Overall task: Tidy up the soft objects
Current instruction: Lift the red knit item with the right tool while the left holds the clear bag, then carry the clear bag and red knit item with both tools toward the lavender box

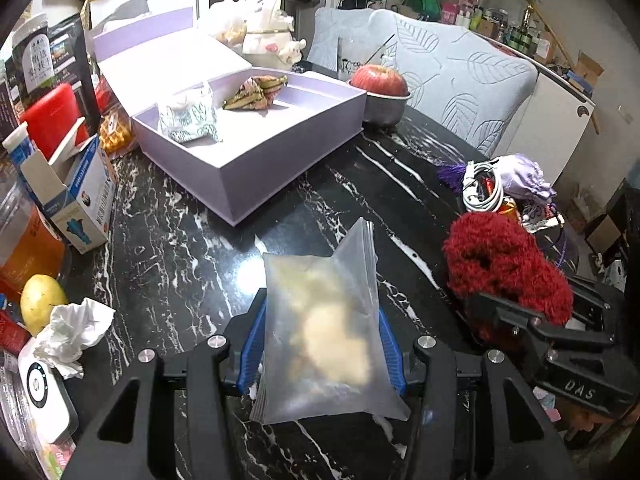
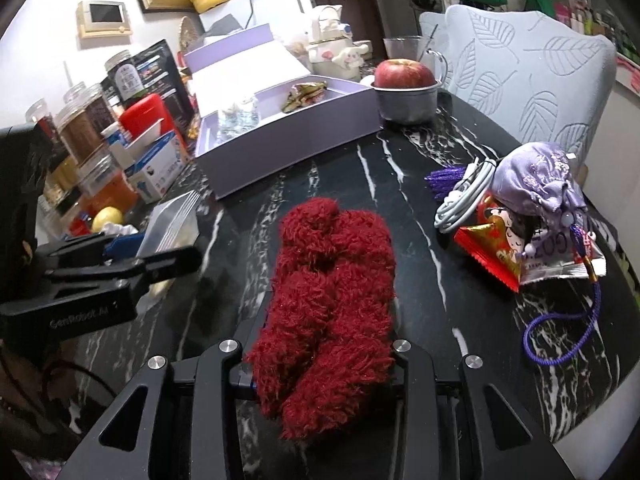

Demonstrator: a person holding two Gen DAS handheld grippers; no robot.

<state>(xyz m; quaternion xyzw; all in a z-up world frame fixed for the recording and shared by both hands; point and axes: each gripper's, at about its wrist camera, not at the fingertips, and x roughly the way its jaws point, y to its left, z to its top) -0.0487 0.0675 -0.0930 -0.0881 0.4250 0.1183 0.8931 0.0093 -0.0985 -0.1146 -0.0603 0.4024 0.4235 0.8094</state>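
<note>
My left gripper [image 1: 320, 344] is shut on a frosted plastic bag [image 1: 326, 328] with pale soft contents, held over the black marble table [image 1: 168, 248]. Its blue pads [image 1: 252, 348] press both sides of the bag. My right gripper [image 2: 320, 344] is shut on a fluffy dark red scrunchie [image 2: 332, 300], which hides the fingertips. In the left wrist view the red scrunchie [image 1: 504, 264] and right gripper appear at the right. The open lilac box [image 1: 256, 140] lies ahead, holding a folded white-green cloth [image 1: 188, 116] and a patterned pouch [image 1: 258, 92].
A red apple [image 1: 378, 80] sits in a metal bowl behind the box. A lilac satin pouch [image 2: 536, 180], a coiled white cable [image 2: 464, 200] and a snack packet [image 2: 520, 256] lie at the right. Jars, cartons, a lemon [image 1: 40, 300] and crumpled tissue [image 1: 72, 328] crowd the left edge.
</note>
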